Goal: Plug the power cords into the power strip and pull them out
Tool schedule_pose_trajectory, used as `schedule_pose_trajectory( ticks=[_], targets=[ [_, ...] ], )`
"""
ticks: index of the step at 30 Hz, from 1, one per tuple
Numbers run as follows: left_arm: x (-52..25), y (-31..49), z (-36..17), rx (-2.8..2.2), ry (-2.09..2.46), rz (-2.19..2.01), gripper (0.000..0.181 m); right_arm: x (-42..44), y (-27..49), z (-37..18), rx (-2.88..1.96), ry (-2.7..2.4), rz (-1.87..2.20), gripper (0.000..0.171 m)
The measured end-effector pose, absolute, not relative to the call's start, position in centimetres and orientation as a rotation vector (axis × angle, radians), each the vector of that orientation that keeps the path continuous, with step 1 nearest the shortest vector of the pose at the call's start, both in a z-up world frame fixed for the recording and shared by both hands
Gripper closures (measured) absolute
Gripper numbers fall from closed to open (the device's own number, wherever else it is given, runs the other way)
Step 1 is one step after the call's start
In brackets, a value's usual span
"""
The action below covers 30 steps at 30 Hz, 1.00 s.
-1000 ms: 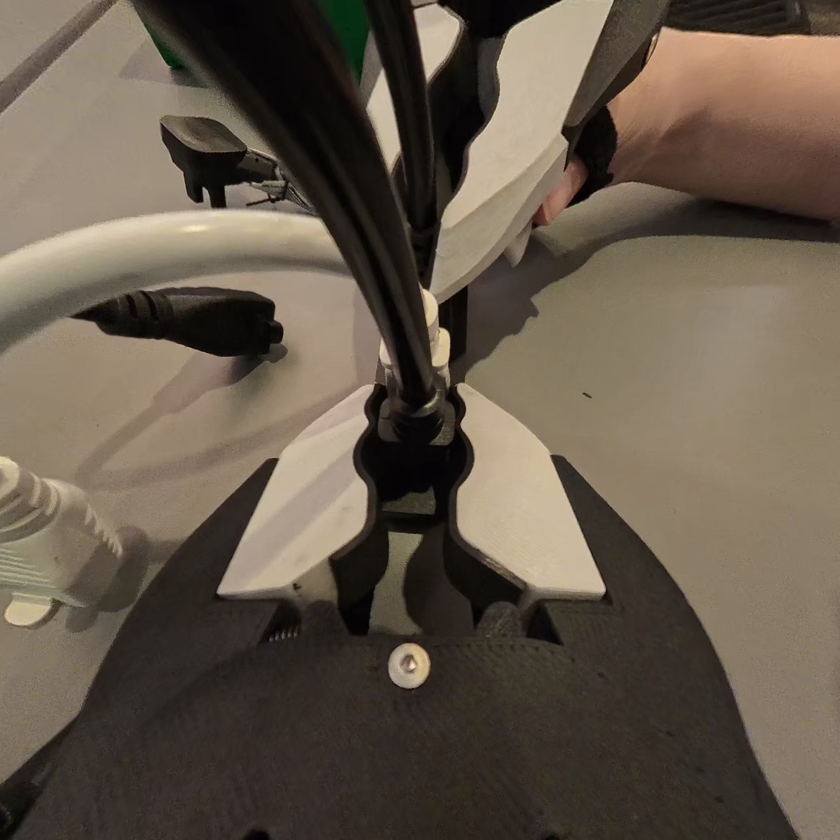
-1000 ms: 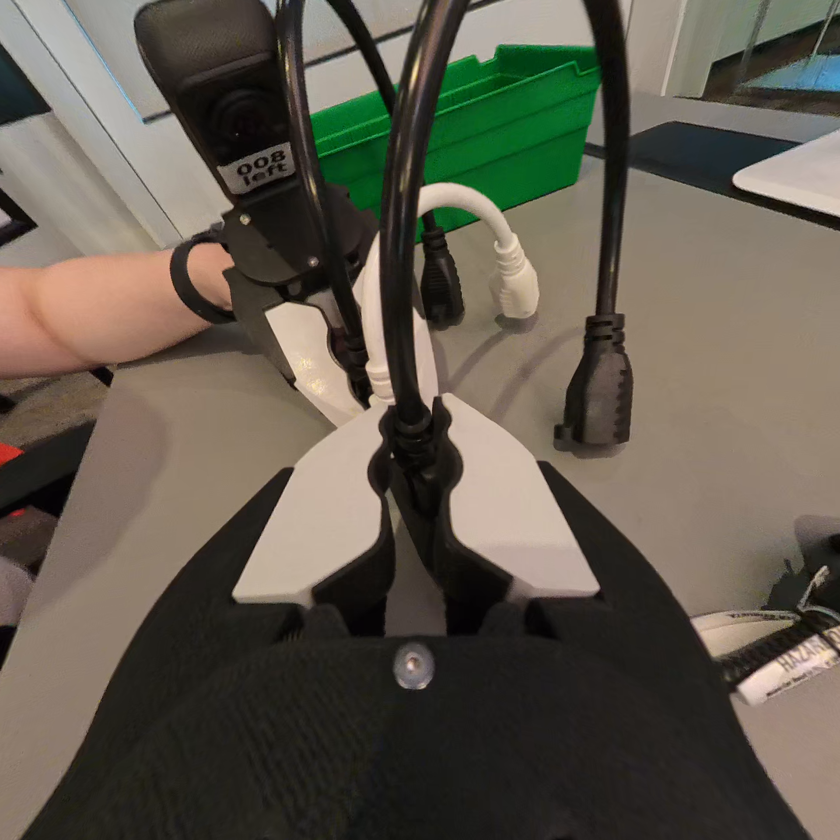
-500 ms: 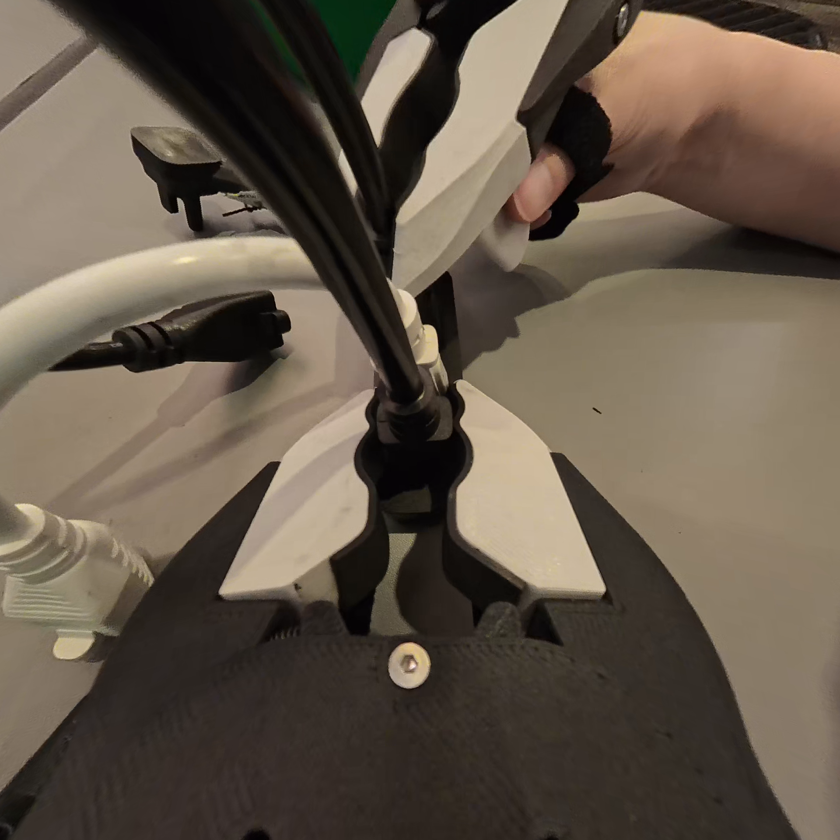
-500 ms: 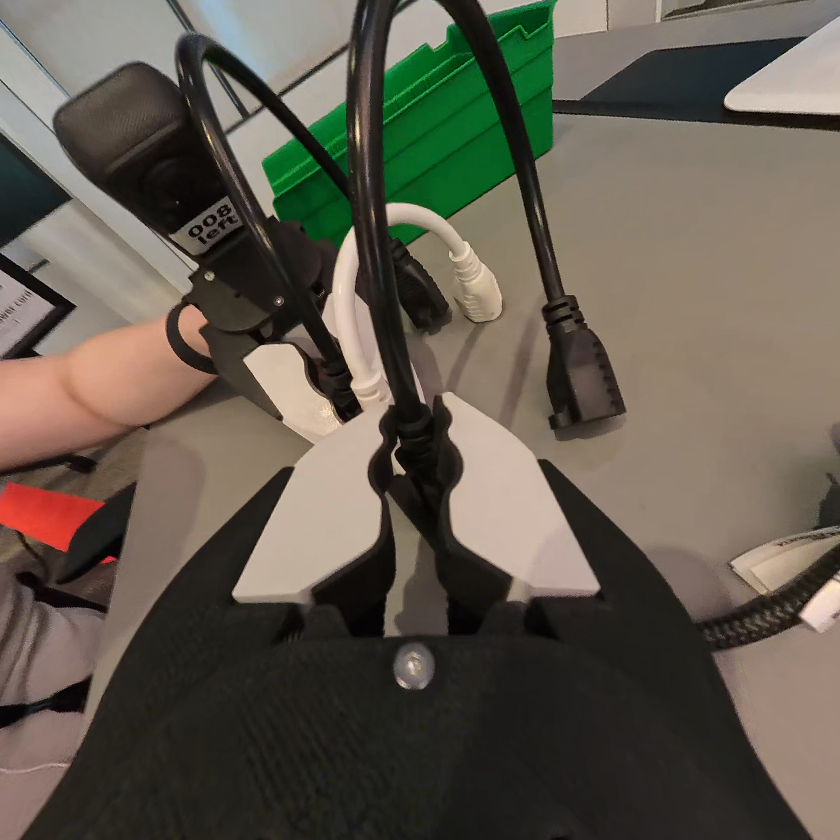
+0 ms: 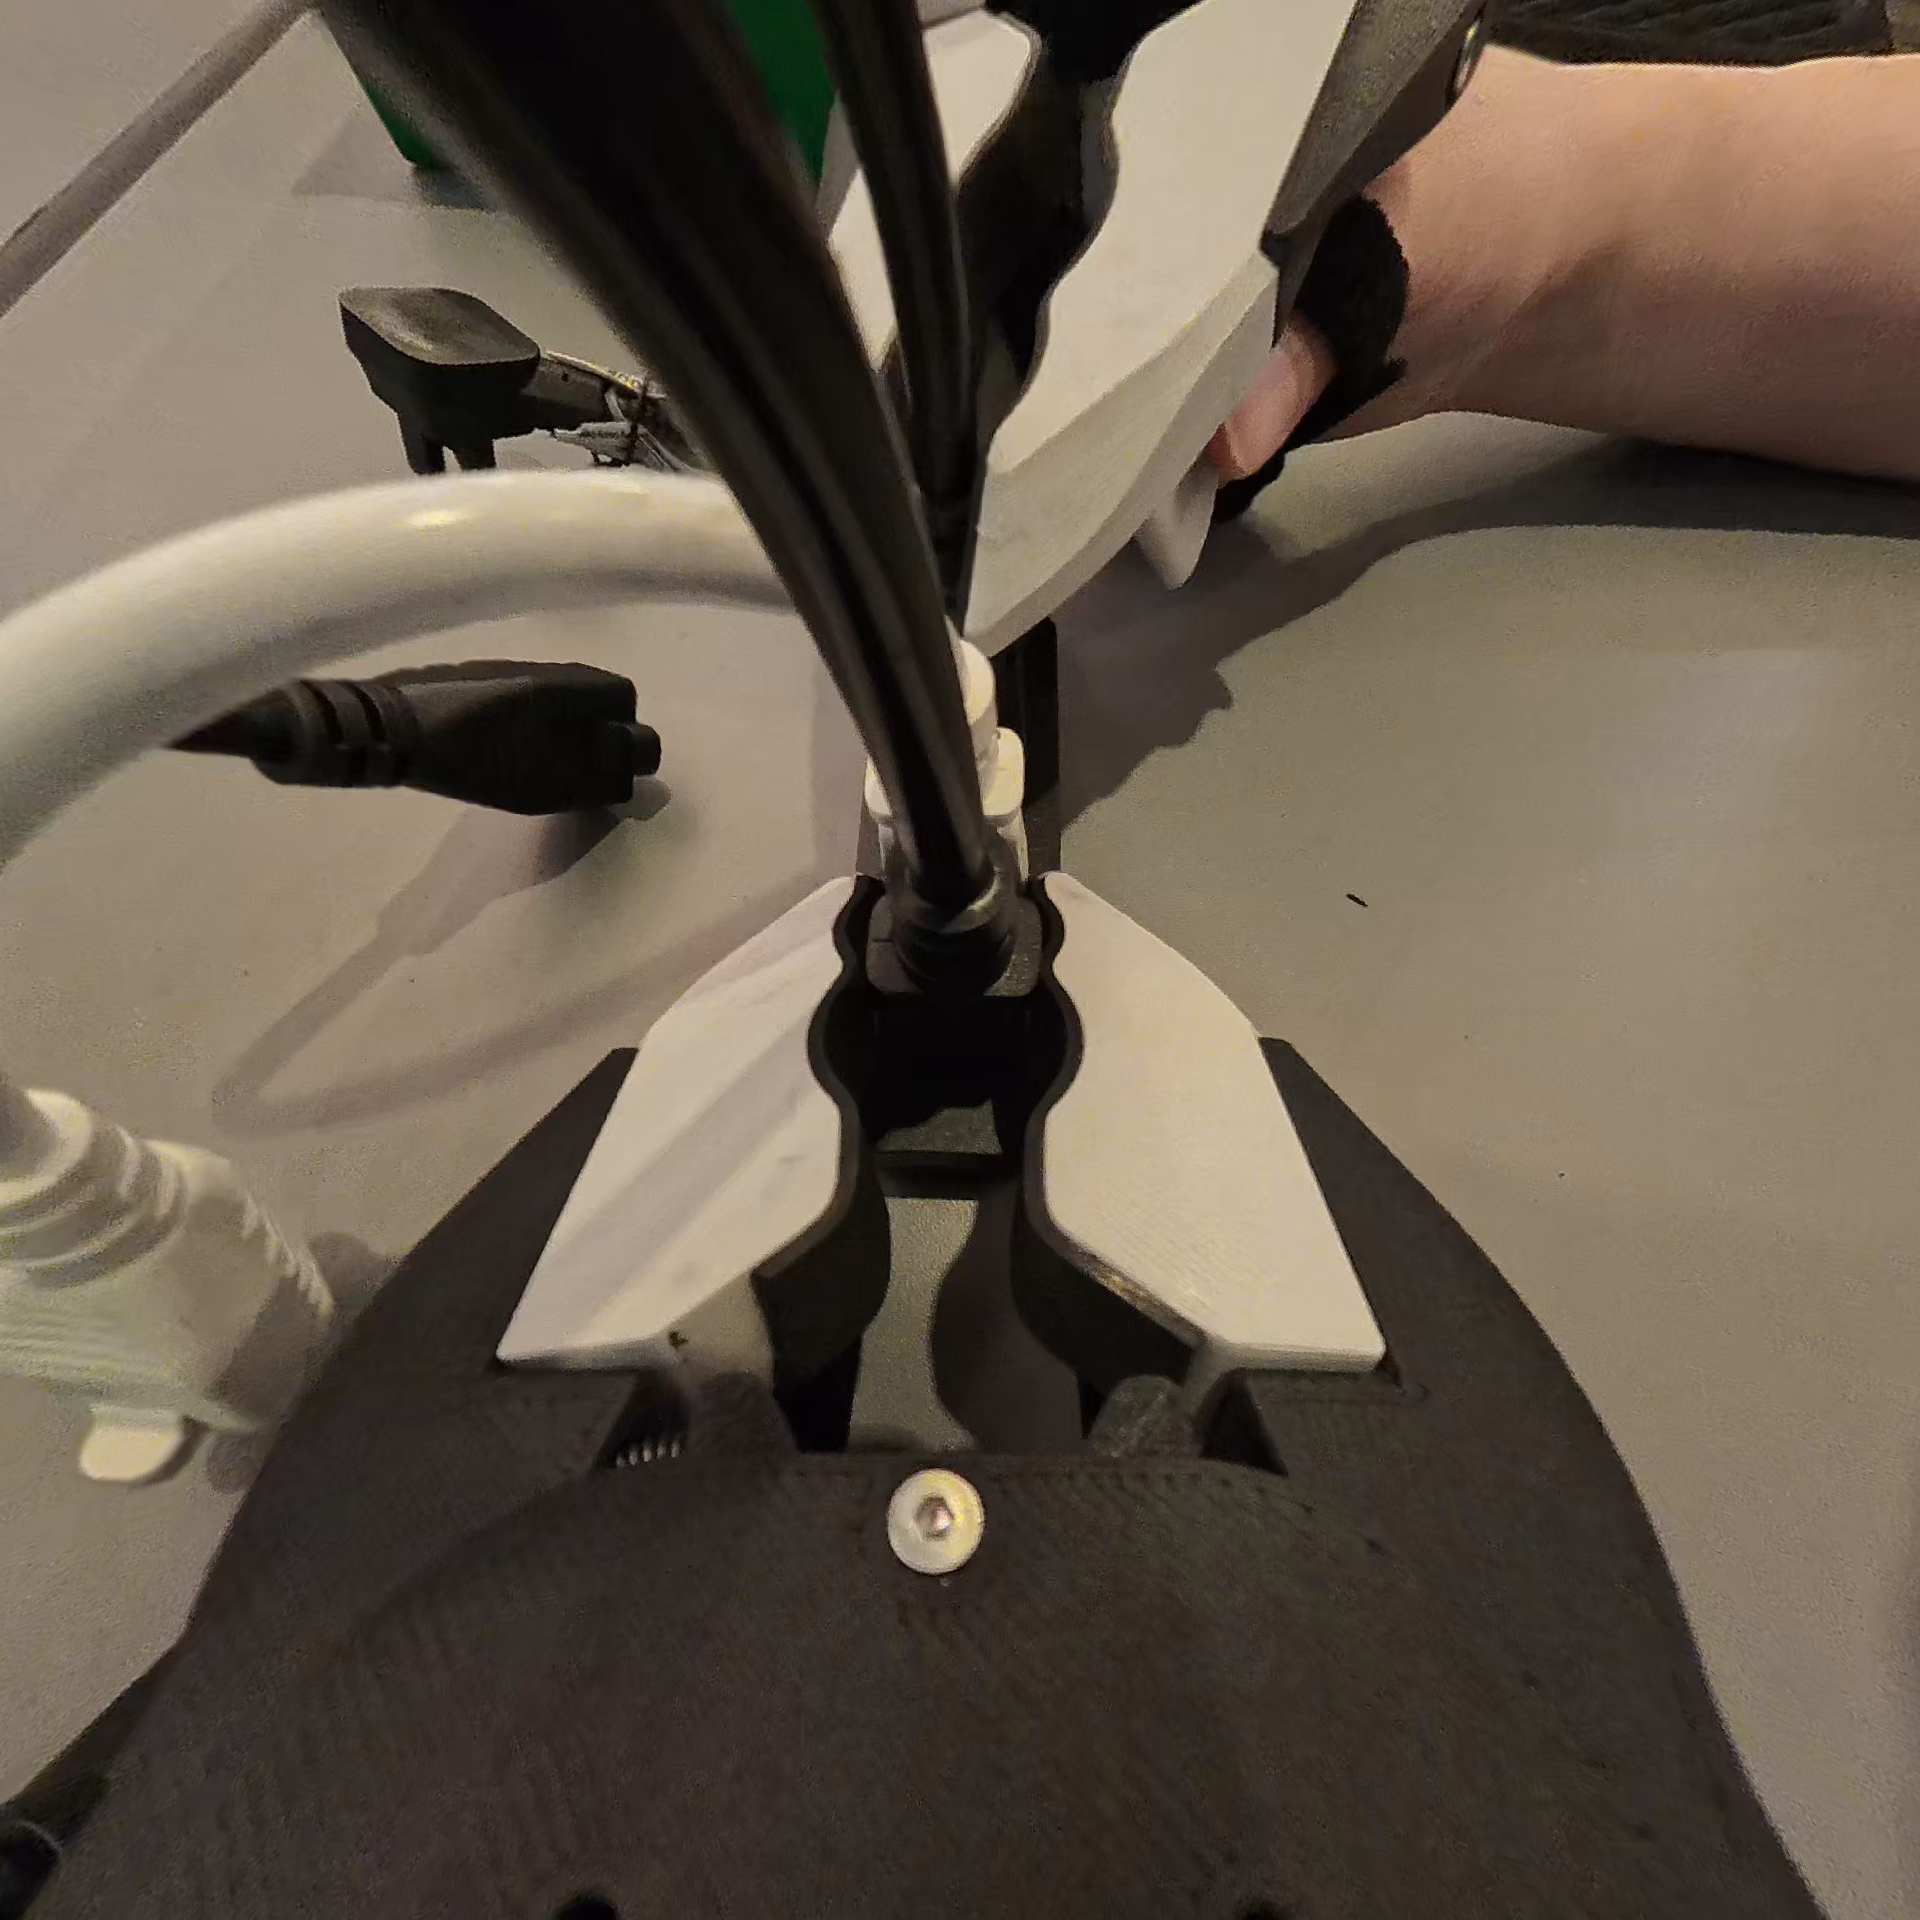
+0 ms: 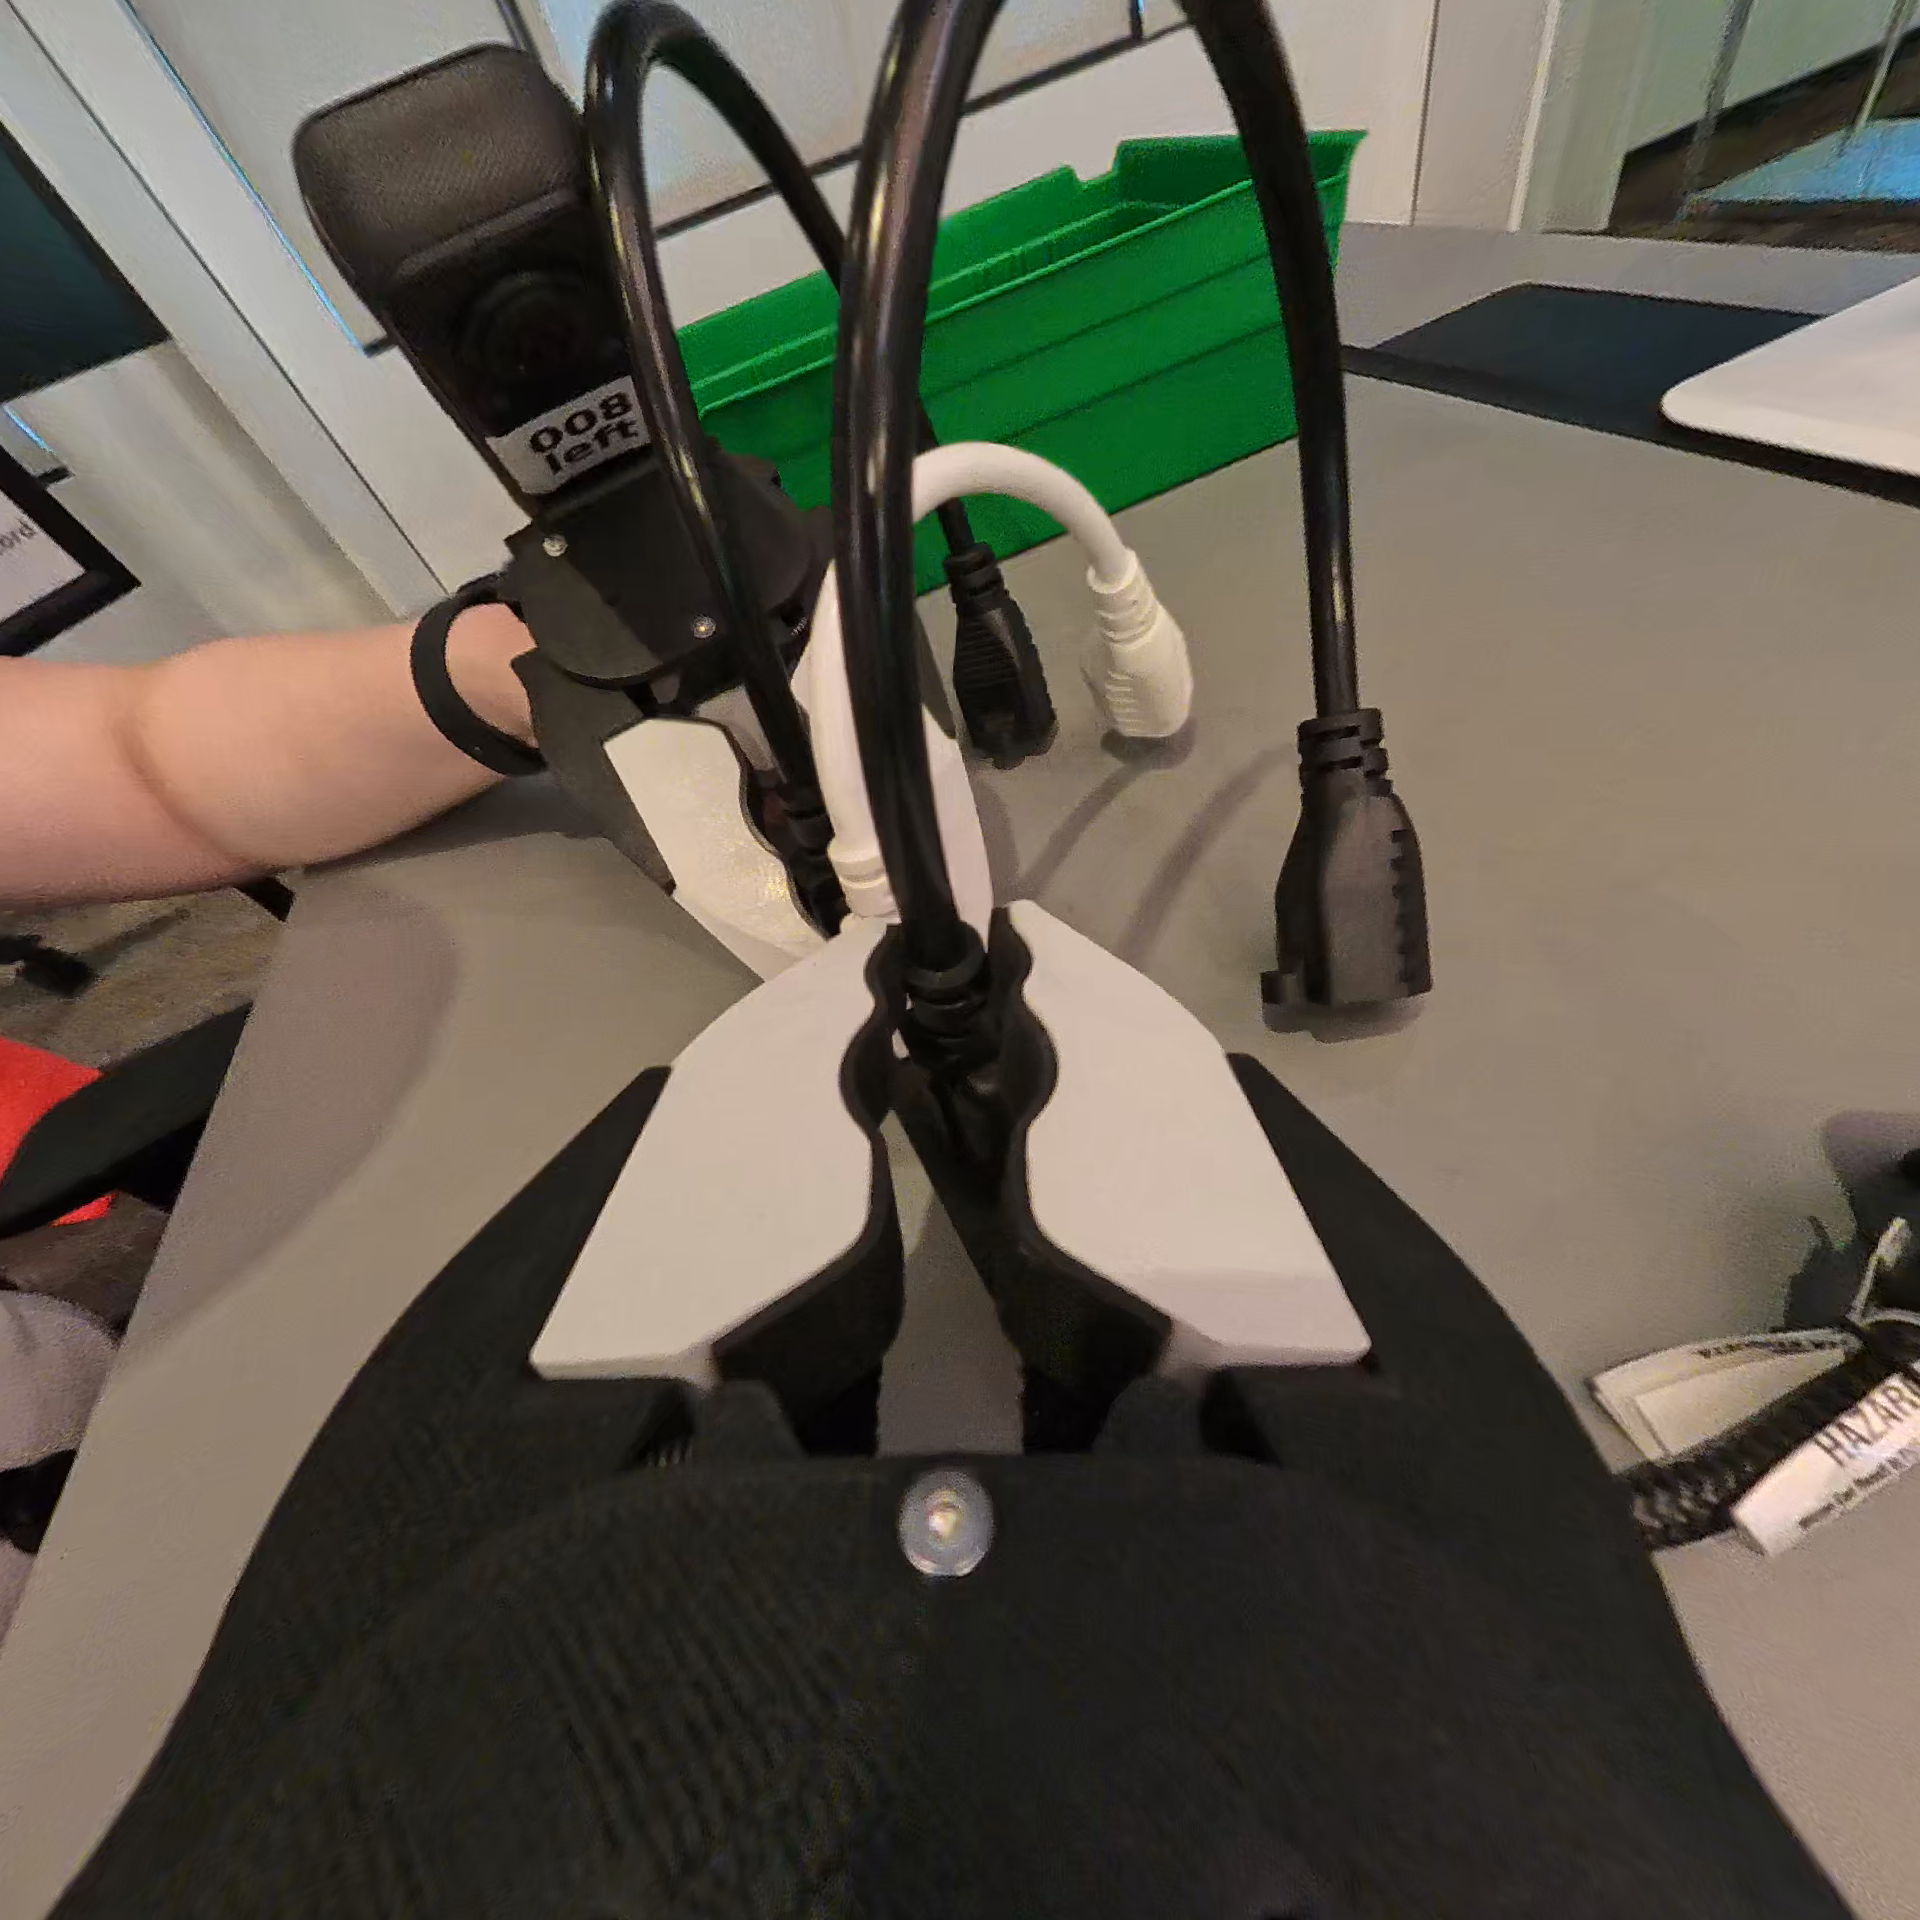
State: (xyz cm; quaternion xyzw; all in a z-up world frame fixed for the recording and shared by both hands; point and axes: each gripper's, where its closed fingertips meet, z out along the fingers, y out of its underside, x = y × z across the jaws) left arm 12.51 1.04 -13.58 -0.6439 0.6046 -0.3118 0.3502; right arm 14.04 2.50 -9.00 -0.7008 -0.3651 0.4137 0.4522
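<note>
My left gripper (image 5: pixel 951 914) is shut on the black plug (image 5: pixel 940 940) of a short black cord (image 5: pixel 727 364) that rises up out of the jaws. My right gripper (image 6: pixel 940 935) faces it, shut on a second black plug (image 6: pixel 951 1029) whose cord (image 6: pixel 873 520) arches over to a black socket end (image 6: pixel 1351 883) on the table. A white plug (image 6: pixel 862 862) with its white cord (image 5: pixel 364 561) stands between the two grippers. The right gripper also shows in the left wrist view (image 5: pixel 987 540), and the left gripper in the right wrist view (image 6: pixel 810 883). The power strip is hidden under the grippers.
On the grey table (image 6: pixel 1610 727) lie a white socket end (image 6: pixel 1138 665), a black socket end (image 6: pixel 997 665), and a braided cable with paper tags (image 6: pixel 1766 1455). A green bin (image 6: pixel 1039 343) stands behind them. A loose black plug (image 5: pixel 447 353) lies at the far left. A person's forearm (image 6: pixel 208 748) is at the left. The gap from one gripper's tips to the other's is roughly 5 centimeters.
Both grippers tilted to one side half a second ago and have swung back. Both stay shut on their black plugs in about the same place.
</note>
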Motion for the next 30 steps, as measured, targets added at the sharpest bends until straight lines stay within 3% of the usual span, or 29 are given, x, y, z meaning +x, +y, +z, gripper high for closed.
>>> schedule_pose_trajectory(
  ticks=[8, 30],
  targets=[
    [12.6, 1.2, -13.5, -1.662, 1.567, -0.814, 0.154, 13.2, 2.7, -8.9, -1.780, -0.976, 0.855, 0.158],
    [12.5, 0.7, -13.6, -1.666, 1.586, -0.840, 0.154, 13.9, 2.0, -9.2, -1.785, -0.995, 0.913, 0.156]
  ],
)
